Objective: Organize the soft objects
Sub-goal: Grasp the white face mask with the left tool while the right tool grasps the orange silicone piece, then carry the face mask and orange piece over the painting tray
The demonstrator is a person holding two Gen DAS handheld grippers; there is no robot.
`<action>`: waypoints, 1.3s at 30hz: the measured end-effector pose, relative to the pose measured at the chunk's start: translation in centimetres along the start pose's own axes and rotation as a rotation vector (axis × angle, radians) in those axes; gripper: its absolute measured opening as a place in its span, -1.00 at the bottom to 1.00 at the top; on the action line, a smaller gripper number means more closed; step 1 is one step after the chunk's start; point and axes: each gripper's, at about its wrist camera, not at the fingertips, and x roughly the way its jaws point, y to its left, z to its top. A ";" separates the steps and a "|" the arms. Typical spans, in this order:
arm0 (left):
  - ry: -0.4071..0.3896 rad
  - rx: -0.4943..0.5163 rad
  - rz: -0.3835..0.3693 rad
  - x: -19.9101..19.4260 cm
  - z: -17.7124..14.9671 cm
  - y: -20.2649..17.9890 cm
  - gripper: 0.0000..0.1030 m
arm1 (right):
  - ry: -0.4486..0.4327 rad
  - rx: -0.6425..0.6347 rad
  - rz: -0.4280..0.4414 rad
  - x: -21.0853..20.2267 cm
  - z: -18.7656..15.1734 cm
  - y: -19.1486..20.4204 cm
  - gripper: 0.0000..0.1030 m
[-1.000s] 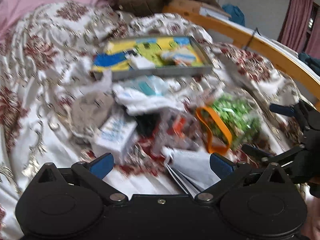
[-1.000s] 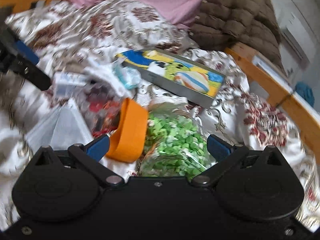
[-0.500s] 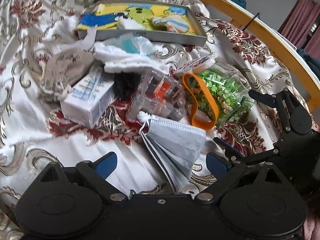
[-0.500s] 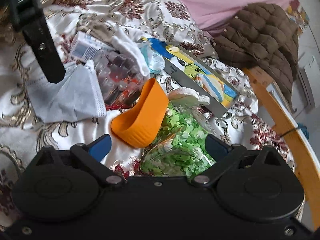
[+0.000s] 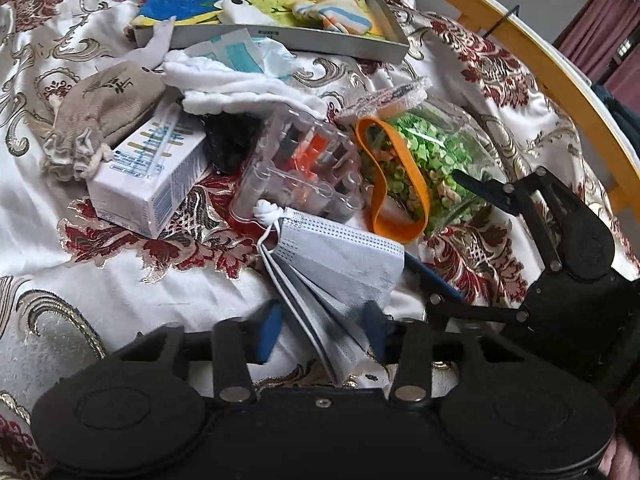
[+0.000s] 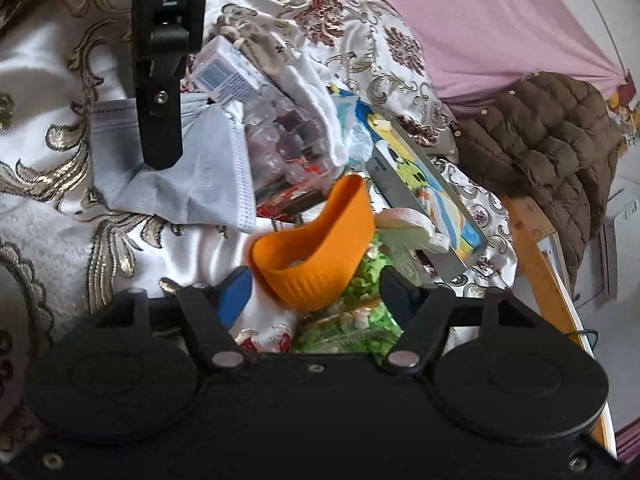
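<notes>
A bed carries everything, spread with a shiny white bedspread (image 5: 120, 288) patterned in maroon and gold. On the cloth lies a loose heap: a stack of grey face masks (image 5: 340, 264) nearest, a white carton (image 5: 148, 176) to its left, and a beige drawstring pouch (image 5: 104, 108) behind the carton. A clear plastic case (image 5: 304, 168) sits beside the carton, next to an orange band (image 5: 400, 180) and a bag of green bits (image 5: 436, 164). Farther back, a white cloth (image 5: 240, 88) lies crumpled in front of a shallow grey tray (image 5: 312, 38) with a cartoon lining. A brown quilted jacket (image 6: 552, 140) and what seems a pink sheet (image 6: 480, 20) lie at the far end.
</notes>
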 end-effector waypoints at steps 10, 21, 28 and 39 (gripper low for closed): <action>0.025 -0.001 0.006 0.6 0.2 0.0 -0.67 | -0.001 -0.027 0.027 1.1 -0.1 0.2 -0.41; 0.003 0.059 -0.003 -0.6 0.3 -0.8 -0.97 | -0.033 0.063 0.015 0.2 -0.2 -1.2 -0.81; -0.082 0.126 -0.006 -3.4 1.2 -1.4 -0.97 | -0.097 0.080 -0.040 -1.0 0.1 -1.9 -0.84; -0.277 0.217 0.044 -6.7 4.3 -2.7 -0.97 | -0.158 0.139 -0.142 -0.6 0.8 -3.6 -0.85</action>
